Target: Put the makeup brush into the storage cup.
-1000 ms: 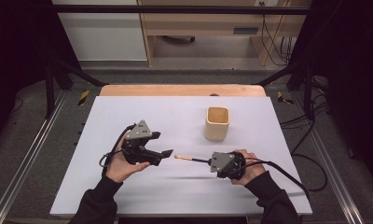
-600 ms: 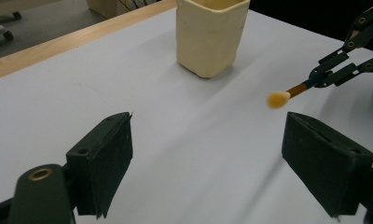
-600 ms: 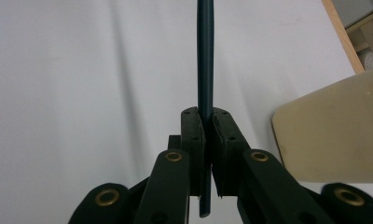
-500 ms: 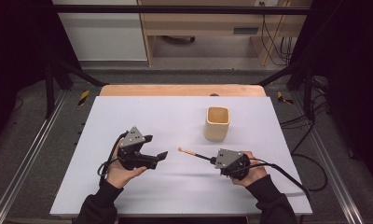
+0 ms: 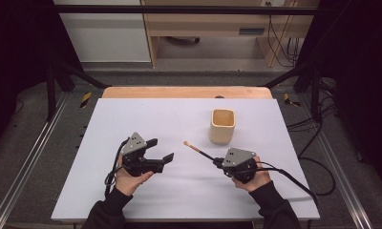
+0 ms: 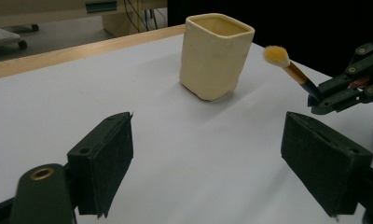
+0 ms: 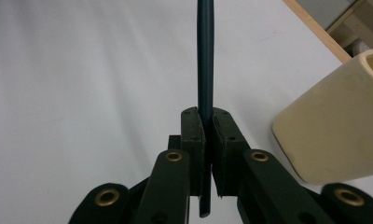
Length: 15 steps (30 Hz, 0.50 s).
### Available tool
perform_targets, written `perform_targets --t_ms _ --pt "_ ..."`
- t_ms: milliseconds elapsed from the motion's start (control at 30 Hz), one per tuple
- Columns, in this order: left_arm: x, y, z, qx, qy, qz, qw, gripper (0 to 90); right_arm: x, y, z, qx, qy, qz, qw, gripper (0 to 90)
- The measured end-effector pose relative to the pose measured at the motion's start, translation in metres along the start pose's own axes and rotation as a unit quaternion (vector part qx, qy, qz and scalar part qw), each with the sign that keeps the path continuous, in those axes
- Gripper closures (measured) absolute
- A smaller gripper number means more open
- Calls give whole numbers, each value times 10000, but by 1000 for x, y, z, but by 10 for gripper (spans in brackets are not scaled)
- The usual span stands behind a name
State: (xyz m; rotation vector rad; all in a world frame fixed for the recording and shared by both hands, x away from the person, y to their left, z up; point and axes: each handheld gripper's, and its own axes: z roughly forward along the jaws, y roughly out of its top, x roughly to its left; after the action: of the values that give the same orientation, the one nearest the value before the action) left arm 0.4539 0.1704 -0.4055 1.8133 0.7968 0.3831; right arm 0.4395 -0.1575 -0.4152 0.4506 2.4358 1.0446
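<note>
A small brush (image 5: 195, 149) with a dark handle and a pale yellow tuft is held in my right gripper (image 5: 219, 163), which is shut on the handle (image 7: 204, 70). The tuft (image 6: 276, 55) points up and to the left, raised off the table. A cream square cup (image 5: 222, 125) stands upright on the white table just behind and right of the brush; in the left gripper view the cup (image 6: 215, 53) is straight ahead. My left gripper (image 5: 159, 151) rests low at the table's left, jaws wide apart with nothing between them (image 6: 208, 172).
The white table top (image 5: 170, 114) has a wooden strip along its far edge (image 5: 186, 92). Metal frame rails (image 5: 31, 152) run down both sides. Cables (image 5: 299, 179) trail from the right gripper off the table's right edge.
The right gripper has carried the brush away to the right and tilted its tuft upward toward the cup. The left gripper, near the brush tip a second ago, drew back left and stands open.
</note>
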Motion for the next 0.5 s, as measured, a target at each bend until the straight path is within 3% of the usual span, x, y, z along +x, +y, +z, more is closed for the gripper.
perform_targets --t_ms 500 --pt "-15 -9 11 -126 97 -158 9997 182 6 0 14 -151 73 491 9987 848"
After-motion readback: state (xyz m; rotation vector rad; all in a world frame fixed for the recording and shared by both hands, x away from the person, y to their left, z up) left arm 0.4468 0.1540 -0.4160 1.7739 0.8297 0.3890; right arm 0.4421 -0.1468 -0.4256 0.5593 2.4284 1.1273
